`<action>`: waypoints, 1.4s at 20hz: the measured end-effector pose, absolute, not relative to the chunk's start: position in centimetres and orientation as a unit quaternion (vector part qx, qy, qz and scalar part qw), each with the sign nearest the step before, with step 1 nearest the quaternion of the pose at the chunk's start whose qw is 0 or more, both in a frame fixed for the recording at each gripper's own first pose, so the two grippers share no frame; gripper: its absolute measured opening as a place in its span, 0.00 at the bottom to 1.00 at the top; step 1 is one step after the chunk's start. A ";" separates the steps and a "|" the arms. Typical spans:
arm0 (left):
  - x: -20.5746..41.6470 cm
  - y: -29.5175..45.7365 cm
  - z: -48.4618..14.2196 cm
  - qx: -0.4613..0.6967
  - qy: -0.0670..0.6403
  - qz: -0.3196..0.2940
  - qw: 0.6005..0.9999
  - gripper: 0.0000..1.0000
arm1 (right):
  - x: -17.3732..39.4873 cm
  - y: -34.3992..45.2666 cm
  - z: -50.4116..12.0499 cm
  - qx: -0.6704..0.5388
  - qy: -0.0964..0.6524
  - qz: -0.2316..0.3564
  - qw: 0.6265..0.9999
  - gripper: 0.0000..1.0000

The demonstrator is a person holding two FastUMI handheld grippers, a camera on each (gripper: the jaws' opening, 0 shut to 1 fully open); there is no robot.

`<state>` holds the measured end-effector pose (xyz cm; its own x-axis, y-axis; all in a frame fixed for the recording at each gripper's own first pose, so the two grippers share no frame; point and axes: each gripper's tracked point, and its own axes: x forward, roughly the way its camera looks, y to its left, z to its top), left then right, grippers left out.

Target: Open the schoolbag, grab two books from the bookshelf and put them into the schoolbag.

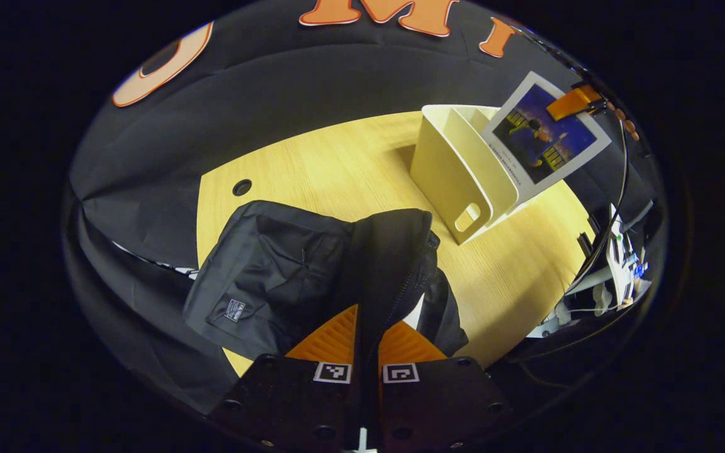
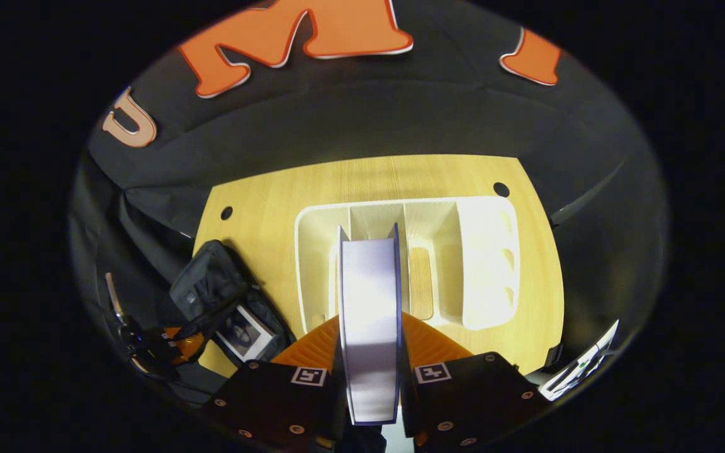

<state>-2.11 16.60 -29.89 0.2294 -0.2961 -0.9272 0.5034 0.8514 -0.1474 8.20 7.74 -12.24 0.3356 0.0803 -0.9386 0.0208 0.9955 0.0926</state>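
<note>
The black schoolbag (image 1: pixel 268 270) lies on the wooden table (image 1: pixel 337 163), and my left gripper (image 1: pixel 369 314) is shut on the zipped edge of its raised flap. In the right gripper view the schoolbag (image 2: pixel 208 286) gapes open with one book (image 2: pixel 244 333) inside, the left gripper (image 2: pixel 167 349) still holding its edge. My right gripper (image 2: pixel 369 318) is shut on a second book (image 2: pixel 369 296), seen edge-on above the cream bookshelf (image 2: pixel 488 264). From the left gripper view that blue-covered book (image 1: pixel 542 138) hangs tilted over the bookshelf (image 1: pixel 444 170), pinched by the right gripper (image 1: pixel 573 100).
The bookshelf's compartments look empty in the right gripper view. Round cable holes (image 1: pixel 242 187) (image 2: pixel 501 189) sit near the table's back corners. White equipment with cables (image 1: pixel 620 264) stands off the table's right edge. Bare tabletop lies between bag and shelf.
</note>
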 end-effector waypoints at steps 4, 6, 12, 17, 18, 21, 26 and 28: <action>-1.8 17.5 -29.7 0.094 0.554 -0.287 0.776 0.04 | 4.0 8.7 -8.2 0.067 0.547 -0.004 0.835 0.36; -1.6 17.9 -29.5 0.101 0.547 -0.302 0.774 0.04 | 1.5 9.2 -7.0 0.080 0.535 -0.014 0.841 0.36; -1.0 18.0 -29.3 0.120 0.534 -0.348 0.761 0.04 | -4.4 14.3 -8.3 0.158 0.518 -0.032 0.840 0.34; -0.7 18.3 -28.5 0.131 0.528 -0.377 0.749 0.04 | -6.6 20.2 -9.9 0.253 0.502 -0.021 0.827 0.34; -0.5 18.4 -28.2 0.133 0.528 -0.381 0.748 0.04 | -6.7 21.2 -10.1 0.269 0.496 -0.017 0.825 0.34; -0.1 18.8 -26.9 0.129 0.521 -0.389 0.749 0.04 | -6.4 25.2 -11.9 0.328 0.486 0.010 0.810 0.35; 0.2 19.1 -25.6 0.126 0.511 -0.395 0.753 0.04 | -5.7 30.1 -17.1 0.402 0.482 0.044 0.777 0.34; 0.2 18.9 -25.4 0.127 0.507 -0.397 0.754 0.04 | -4.8 31.6 -18.9 0.426 0.468 0.053 0.772 0.33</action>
<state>0.18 18.85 -25.37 0.1701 -0.4706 -0.8658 0.7277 0.6525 -0.2116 -4.77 31.62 -18.88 0.5569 0.4812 -0.6770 0.3162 0.6308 0.7085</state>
